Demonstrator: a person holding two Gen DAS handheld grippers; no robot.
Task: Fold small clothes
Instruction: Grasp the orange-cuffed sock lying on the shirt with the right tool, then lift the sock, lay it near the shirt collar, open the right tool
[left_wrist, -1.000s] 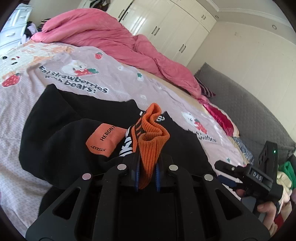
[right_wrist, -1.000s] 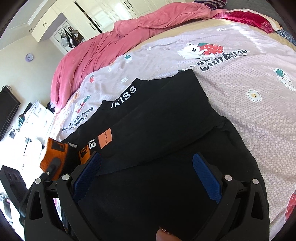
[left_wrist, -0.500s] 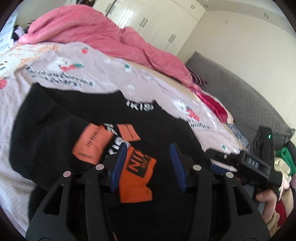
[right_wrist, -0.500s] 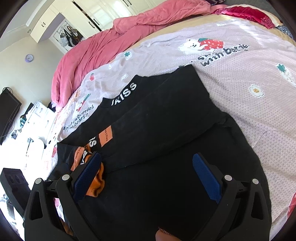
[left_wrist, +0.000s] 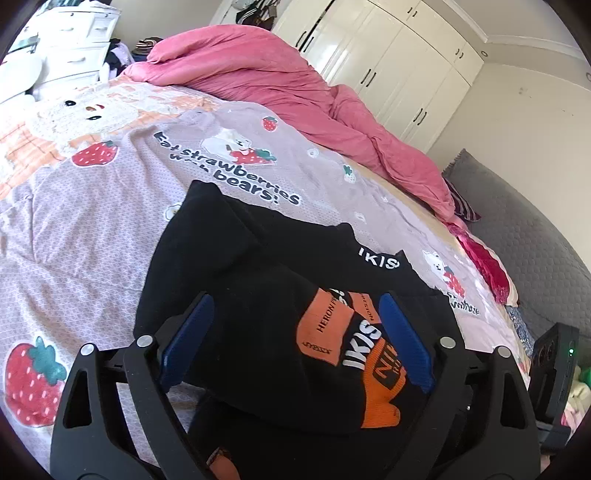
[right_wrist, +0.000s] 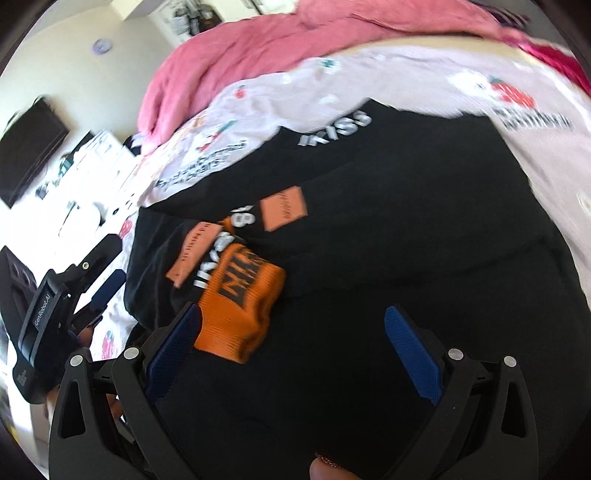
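Blue pads: both pairs stood wide apart, nothing between them.
Left gripper (left_wrist: 295, 339): jaws spread wide, empty, hovering over the black garment (left_wrist: 236, 280) near its left edge.
Right gripper (right_wrist: 295, 350): jaws spread wide, empty, above the garment's near part; this view was blurred.
Orange cuff (right_wrist: 240, 310): lay folded onto the garment, just beside the right gripper's left pad, free of both grippers.
Orange patches (left_wrist: 325, 328): on the garment, just beyond the cuff.
Black garment: spread flat on the strawberry bedsheet (left_wrist: 92, 229), "IKISS" collar on its far side.
Pink duvet (left_wrist: 280, 88): heaped well beyond the garment.
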